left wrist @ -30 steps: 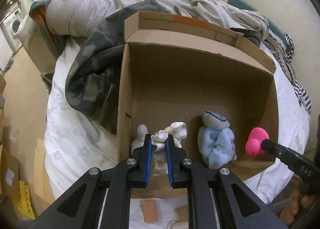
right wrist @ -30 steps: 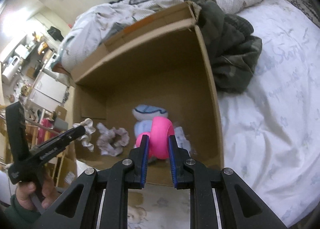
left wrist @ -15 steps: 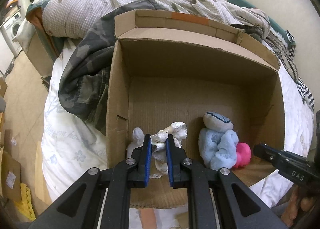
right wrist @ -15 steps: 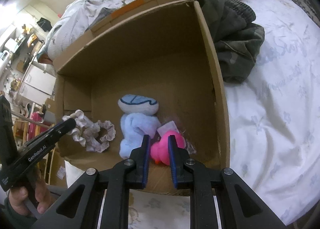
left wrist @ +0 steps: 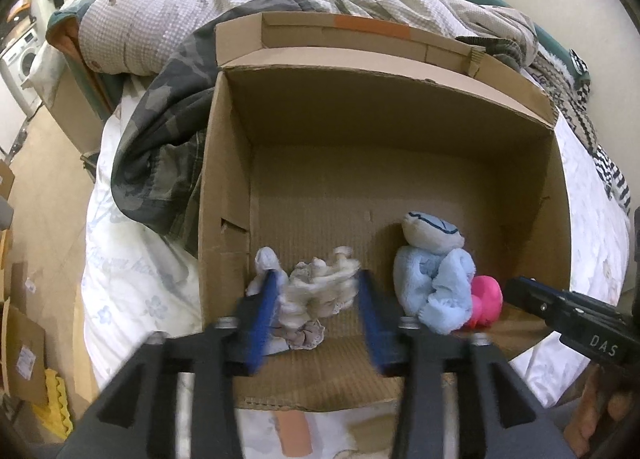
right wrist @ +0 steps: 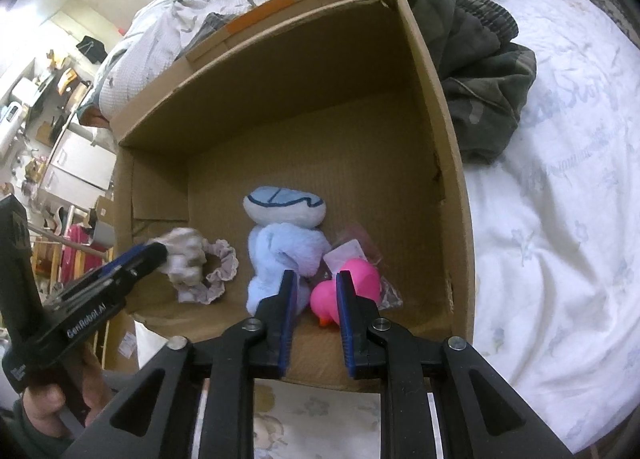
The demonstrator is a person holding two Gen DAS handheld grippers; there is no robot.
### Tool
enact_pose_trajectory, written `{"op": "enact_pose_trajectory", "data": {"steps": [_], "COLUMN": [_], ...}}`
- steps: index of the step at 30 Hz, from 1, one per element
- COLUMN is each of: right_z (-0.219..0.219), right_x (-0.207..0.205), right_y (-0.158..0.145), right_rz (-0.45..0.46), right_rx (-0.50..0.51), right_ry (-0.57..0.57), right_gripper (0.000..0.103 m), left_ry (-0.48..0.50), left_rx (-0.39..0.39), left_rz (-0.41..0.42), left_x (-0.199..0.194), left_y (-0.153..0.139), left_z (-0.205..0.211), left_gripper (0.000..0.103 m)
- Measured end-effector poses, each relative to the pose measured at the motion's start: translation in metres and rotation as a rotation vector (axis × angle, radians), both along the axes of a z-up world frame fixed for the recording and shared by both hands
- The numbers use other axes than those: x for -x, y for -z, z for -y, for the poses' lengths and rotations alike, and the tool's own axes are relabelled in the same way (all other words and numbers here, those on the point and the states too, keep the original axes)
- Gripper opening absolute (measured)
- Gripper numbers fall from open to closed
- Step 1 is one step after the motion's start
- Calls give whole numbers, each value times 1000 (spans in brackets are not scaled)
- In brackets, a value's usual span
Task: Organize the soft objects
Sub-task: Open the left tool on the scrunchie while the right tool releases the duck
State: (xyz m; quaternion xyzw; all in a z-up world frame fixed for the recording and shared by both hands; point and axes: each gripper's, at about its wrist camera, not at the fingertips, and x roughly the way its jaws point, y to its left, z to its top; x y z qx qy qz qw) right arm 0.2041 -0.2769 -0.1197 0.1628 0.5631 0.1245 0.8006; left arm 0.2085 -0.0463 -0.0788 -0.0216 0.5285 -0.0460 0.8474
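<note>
Left gripper [left wrist: 318, 299] is spread wide, holding nothing; the scrunchies [left wrist: 316, 297] lie loose between its fingers on the box [left wrist: 400, 127] floor. Right gripper [right wrist: 316, 299] stands parted around the pink duck [right wrist: 348, 291], not pinching it. Risk: frilly fabric could snag a pad on withdrawal and drag out.

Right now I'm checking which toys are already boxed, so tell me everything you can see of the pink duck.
The pink duck is small, smooth and glossy like rubber, with an orange beak pointing down toward the near edge. It lies on the floor of the cardboard box, against the blue plush, over a clear packet. The right gripper is open, its fingers on either side of the duck.
</note>
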Motion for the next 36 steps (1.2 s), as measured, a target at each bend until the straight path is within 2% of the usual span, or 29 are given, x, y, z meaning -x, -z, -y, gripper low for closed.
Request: {"op": "enact_pose_trajectory", "data": {"steps": [1,2,3,6,22,36], "right_z": [0,0,1,1,-7,-13], "right_x": [0,0,0,1,-2,15], "right_y": [-1,-3,-5,-11,-10,-23], "right_rz": [6,13,22,55,46,73], "right_rx": [-4,-13,-22,-26,-34,-43], "right_ry": [2,4,7,12,8,4], "right_gripper": [45,59,79,80,80,80], "left_ry": [-1,-2,-1,20,8,-31], "left_rx": [-11,-17,-21,-27,-44,-73], "left_rz": [16,25,38,49,58,85], "left_x": [2,3,3,4,10,44], "left_y": [-3,-4,-6,-9,-16,-32], "left_z": [1,2,3,7,4,-15], "left_gripper": [63,66,66,67,67,67]}}
